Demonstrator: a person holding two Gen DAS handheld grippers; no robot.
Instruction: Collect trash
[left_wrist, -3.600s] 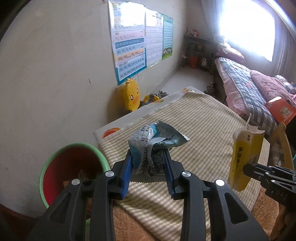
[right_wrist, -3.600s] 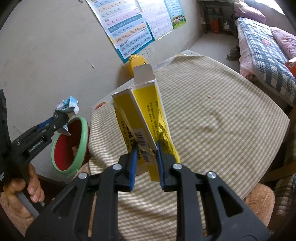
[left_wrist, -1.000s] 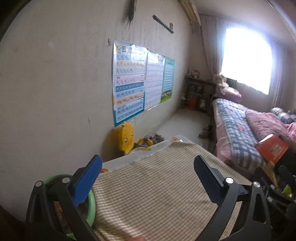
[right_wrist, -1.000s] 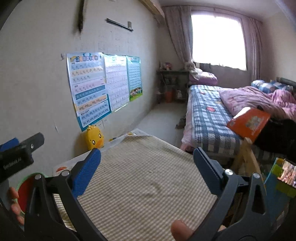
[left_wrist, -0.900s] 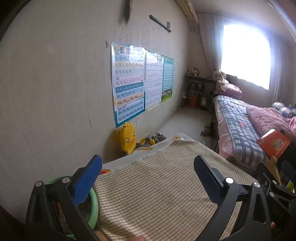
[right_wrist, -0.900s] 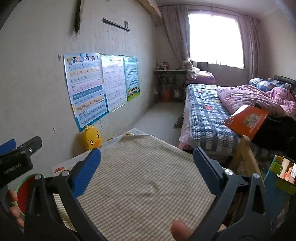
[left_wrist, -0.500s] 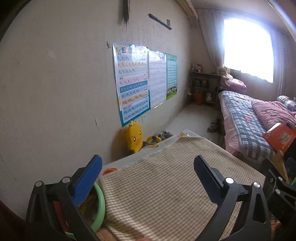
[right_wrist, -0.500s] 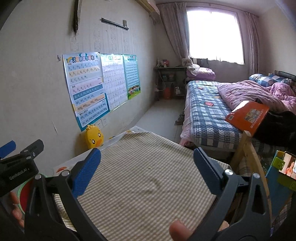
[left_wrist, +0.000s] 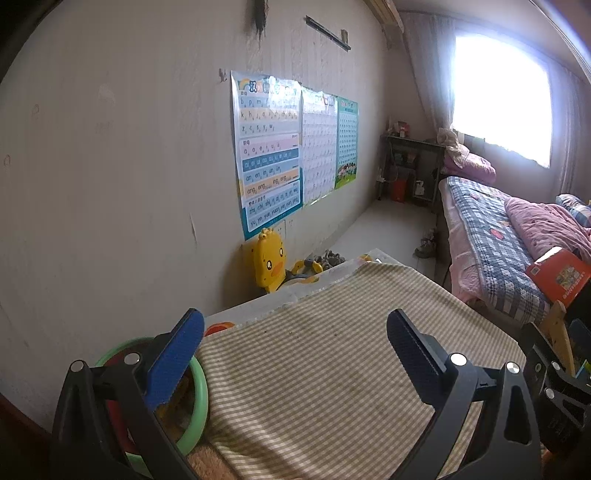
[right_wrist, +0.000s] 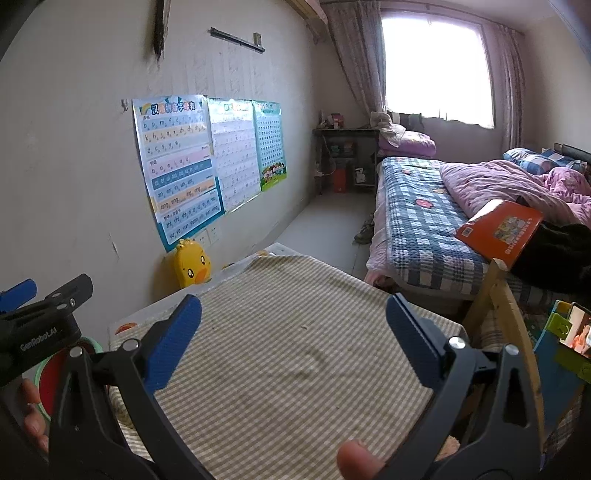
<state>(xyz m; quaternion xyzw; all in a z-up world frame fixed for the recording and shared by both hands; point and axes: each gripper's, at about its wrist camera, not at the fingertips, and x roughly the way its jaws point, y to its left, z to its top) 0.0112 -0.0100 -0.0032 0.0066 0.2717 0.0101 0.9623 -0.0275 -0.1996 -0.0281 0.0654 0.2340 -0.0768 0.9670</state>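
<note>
My left gripper (left_wrist: 295, 354) is open and empty, held above the near left part of the table with the checked cloth (left_wrist: 332, 369). The red bin with a green rim (left_wrist: 195, 398) stands just left of the table, partly behind my left finger; some trash shows inside it. My right gripper (right_wrist: 293, 343) is open and empty over the same cloth (right_wrist: 295, 369). The left gripper's body (right_wrist: 40, 332) and the bin (right_wrist: 48, 380) show at the left edge of the right wrist view. No trash shows on the cloth.
A wall with posters (left_wrist: 269, 155) runs along the left. A yellow duck toy (left_wrist: 267, 264) sits on the floor behind the table. A bed (right_wrist: 424, 221) with an orange book (right_wrist: 498, 229) lies to the right. A wooden chair frame (right_wrist: 509, 332) stands at the table's right.
3.6 s ago the left gripper held a crumpled wrapper and the right a yellow carton; both are now open and empty. Over the last second both views shifted only slightly.
</note>
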